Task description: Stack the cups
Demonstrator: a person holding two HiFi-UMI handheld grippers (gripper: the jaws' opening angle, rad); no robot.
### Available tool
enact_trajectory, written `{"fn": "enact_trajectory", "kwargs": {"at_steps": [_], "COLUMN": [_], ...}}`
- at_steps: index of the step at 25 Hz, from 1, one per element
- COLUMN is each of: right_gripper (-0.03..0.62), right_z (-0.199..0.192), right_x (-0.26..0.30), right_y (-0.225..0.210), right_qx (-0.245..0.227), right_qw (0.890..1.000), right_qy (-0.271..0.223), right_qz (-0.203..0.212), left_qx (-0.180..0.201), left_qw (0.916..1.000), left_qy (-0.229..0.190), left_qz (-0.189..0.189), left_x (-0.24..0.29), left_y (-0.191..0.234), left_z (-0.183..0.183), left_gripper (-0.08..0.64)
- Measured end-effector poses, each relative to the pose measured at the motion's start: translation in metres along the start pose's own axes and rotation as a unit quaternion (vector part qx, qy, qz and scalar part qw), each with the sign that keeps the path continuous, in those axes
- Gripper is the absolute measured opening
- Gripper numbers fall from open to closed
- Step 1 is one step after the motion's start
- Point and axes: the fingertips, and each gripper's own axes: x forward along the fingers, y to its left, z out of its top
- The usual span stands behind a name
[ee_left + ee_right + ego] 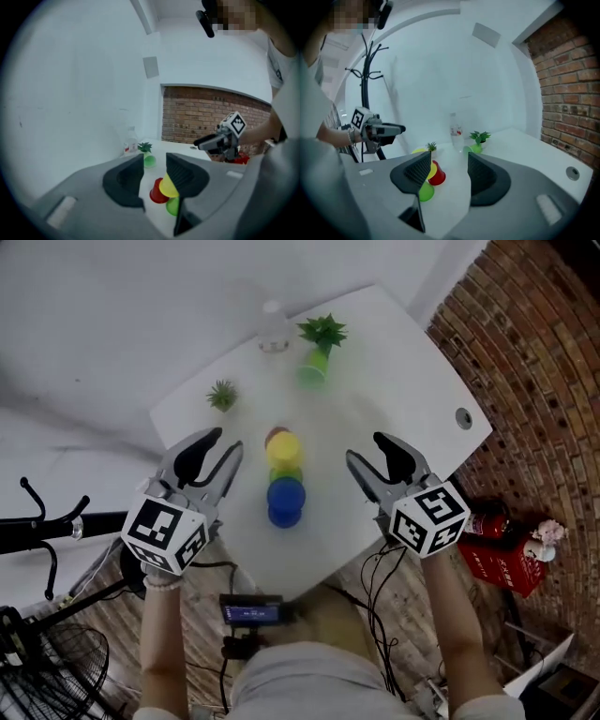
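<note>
With my left gripper (228,441) and right gripper (366,447) both spread and empty either side of the cups (285,474), lined up mid-frame on the worktop (403,381), I'd approach an end cup squarely and pinch its wall gently.

**Four cups lying in one row**

You are looking at a red cup (275,435), yellow cup (284,448), green cup (286,473) and blue cup (286,499) lying tipped over and overlapping, running in that order from the middle of the table (394,381) toward its near edge.
</note>
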Motion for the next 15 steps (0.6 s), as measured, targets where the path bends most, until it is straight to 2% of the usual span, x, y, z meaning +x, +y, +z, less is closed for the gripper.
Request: {"fn": "enact_trajectory", "kwargs": {"at_steps": [3,5,9,12,15], "right_gripper": [0.23,0.23,0.233,0.233,0.232], "right_z": [0.013,0.017,0.027,0.028,0.019], "right_x": [0.022,0.041,0.085,0.117,0.15], "right_y": [-0.042,-0.063,-0.082,-0.095,-0.109], "right_qx": [0.071,0.098,0.163,0.237,0.32], "right_qw": [0.997,0.995,0.986,0.971,0.945], "right_qy": [-0.003,0.007,0.008,0.015,0.04], "right_qz": [0.002,0.001,0.021,0.037,0.052], "left_qx": [-0.006,-0.005,-0.007,-0.015,-0.035], "left_qw": [0.9999,0.9997,0.999,0.9984,0.9976], "left_qy": [0.006,0.012,0.014,0.014,0.015], "left_qz": [0.012,0.019,0.041,0.052,0.059], "left_x": [0.008,0.011,0.012,0.012,0.007], "left_y": [-0.001,-0.002,-0.003,-0.005,-0.004], "left_z": [-0.003,-0.006,-0.008,-0.01,-0.014], "left_gripper": [0.143,0.143,0.143,0.143,0.143]}}
